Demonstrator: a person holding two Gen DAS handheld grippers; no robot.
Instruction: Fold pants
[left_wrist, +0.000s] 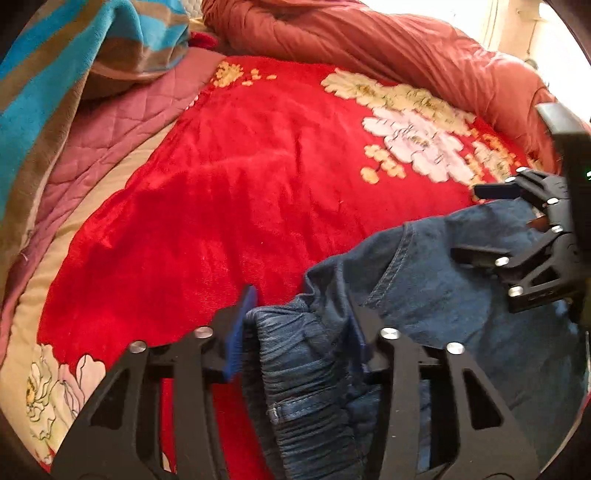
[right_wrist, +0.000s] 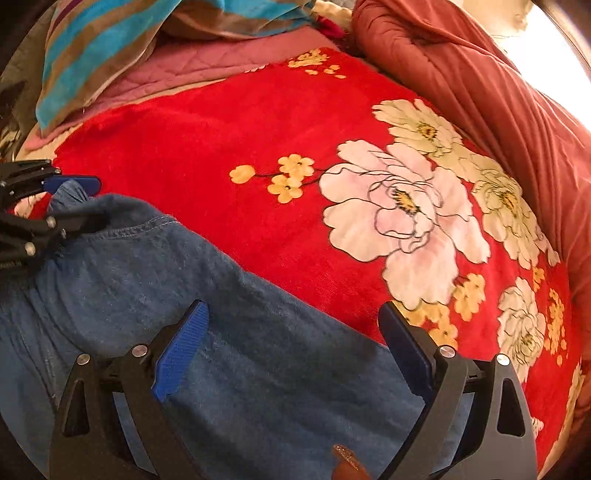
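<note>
Dark blue jeans lie crumpled on a red floral blanket. In the left wrist view my left gripper is shut on the bunched elastic waistband, which fills the gap between its blue pads. The right wrist view shows the same gripper at the left edge, pinching a tuft of denim. My right gripper stands wide open over the jeans, its pads clear of the cloth. From the left wrist camera that gripper shows at the right, jaws apart above the denim.
A rust-red quilt is heaped along the far and right side of the bed. A blue and brown striped blanket and a pink quilted cover lie at the far left. Bare red blanket stretches beyond the jeans.
</note>
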